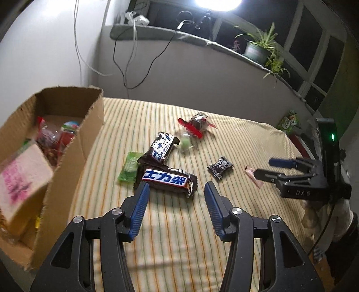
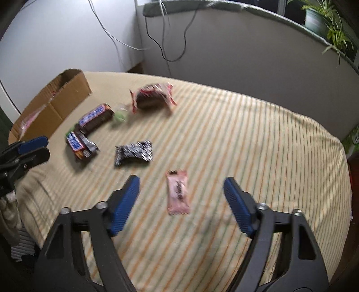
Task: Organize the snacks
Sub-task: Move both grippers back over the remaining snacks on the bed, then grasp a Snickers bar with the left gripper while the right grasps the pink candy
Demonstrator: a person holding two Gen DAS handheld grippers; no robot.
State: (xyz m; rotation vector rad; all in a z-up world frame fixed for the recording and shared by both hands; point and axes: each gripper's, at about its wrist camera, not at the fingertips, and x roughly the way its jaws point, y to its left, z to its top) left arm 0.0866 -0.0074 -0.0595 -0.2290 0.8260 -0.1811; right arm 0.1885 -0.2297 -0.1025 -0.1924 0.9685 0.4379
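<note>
From the left wrist camera, the left gripper (image 1: 175, 186) hangs over the striped cloth (image 1: 179, 235) with its jaws spread wide and nothing between them. Just beyond its fingertips lies a Snickers bar (image 1: 167, 179), and a second Snickers bar (image 1: 162, 147) lies behind it, the two touching at one end. A green packet (image 1: 129, 168) sits partly under them. Farther back are a small green candy (image 1: 185, 143) in clear wrap, a red-edged dark snack (image 1: 196, 124), and off to the right a black patterned wrapper (image 1: 219, 167). Only this view looks into the cardboard box (image 1: 74, 143) at the left, which holds a pink-printed pack (image 1: 20, 179) and other wrapped items too blurred to name. The right gripper (image 1: 263, 168) comes in from the right edge, jaws apart, over the end of a pink wrapper (image 1: 253, 177).

The right wrist camera shows that pink wrapper (image 2: 178, 192) whole, lying flat between the right gripper's (image 2: 179, 183) wide-open, empty jaws. The black patterned wrapper (image 2: 134, 152) lies just beyond, then the two Snickers bars (image 2: 89, 130), the green candy (image 2: 120, 116) and the red-edged snack (image 2: 152, 96). The box (image 2: 56, 101) appears only from outside here. The left gripper (image 2: 39, 148) pokes in at the left edge; its opening cannot be judged from this angle.

The cloth is cream with thin orange and green stripes. Behind it runs a pale wall with hanging cables (image 1: 125, 60), a window ledge with a potted plant (image 1: 258, 48), and a bright lamp (image 1: 216, 3).
</note>
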